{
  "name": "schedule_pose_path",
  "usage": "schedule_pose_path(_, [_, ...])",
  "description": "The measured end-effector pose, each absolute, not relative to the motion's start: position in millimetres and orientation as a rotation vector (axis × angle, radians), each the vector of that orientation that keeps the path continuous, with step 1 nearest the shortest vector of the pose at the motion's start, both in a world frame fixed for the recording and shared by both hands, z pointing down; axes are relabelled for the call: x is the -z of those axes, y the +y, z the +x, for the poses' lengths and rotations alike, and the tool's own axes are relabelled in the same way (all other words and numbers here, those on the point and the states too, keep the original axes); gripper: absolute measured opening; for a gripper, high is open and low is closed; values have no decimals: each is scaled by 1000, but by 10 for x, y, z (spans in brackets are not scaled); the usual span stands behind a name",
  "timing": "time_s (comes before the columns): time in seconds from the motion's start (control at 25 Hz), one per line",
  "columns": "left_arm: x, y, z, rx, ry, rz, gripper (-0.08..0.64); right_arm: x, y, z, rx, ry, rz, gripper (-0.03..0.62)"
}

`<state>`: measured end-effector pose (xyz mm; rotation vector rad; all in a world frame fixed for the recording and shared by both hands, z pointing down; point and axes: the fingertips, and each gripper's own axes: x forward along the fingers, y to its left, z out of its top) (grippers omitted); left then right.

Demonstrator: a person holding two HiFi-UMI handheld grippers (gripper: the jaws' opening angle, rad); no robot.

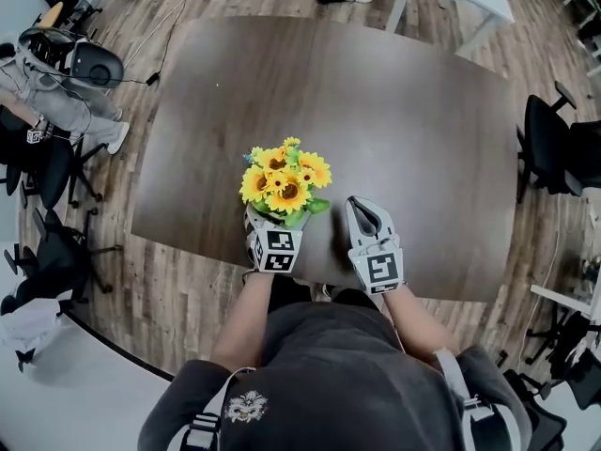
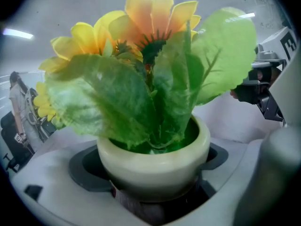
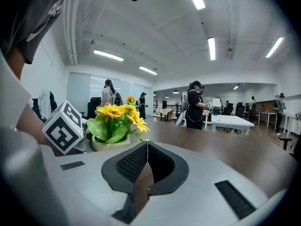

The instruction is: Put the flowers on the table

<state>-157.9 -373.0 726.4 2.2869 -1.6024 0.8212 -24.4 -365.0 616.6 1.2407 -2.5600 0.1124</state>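
In the head view, the flowers, a bunch of yellow blooms, sit just below the middle of the frame, over the near edge of the dark table. The left gripper is right under the bunch, mostly hidden by it. The right gripper lies just beside it to the right, on the table's edge, apart from the flowers. Black chairs stand at the right edge of the frame.

In the left gripper view, a cream pot fills the lower middle, clasped between the jaws on both sides. Broad green leaves rise from it to the yellow-orange blooms at the top (whether the pot's base touches the tabletop cannot be told here).

In the right gripper view, the jaws are pressed together at lower centre with nothing between them. The flowers in their pot show at middle left, beside the left gripper's marker cube. The brown tabletop stretches off to the right. People stand in the background near a white table.
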Motion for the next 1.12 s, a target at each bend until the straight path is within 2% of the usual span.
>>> schedule_pose_path(0.48, [-7447,-3802,-1418,-782,-1514,2241,546,-6371,-3659,-217,-209,-2555,1271,25])
schedule_pose_path(1.12, [-7541,-3570,-1334,-821,-1467,2161,548,-6232,-3676,-63,-209,-2596,1304,25])
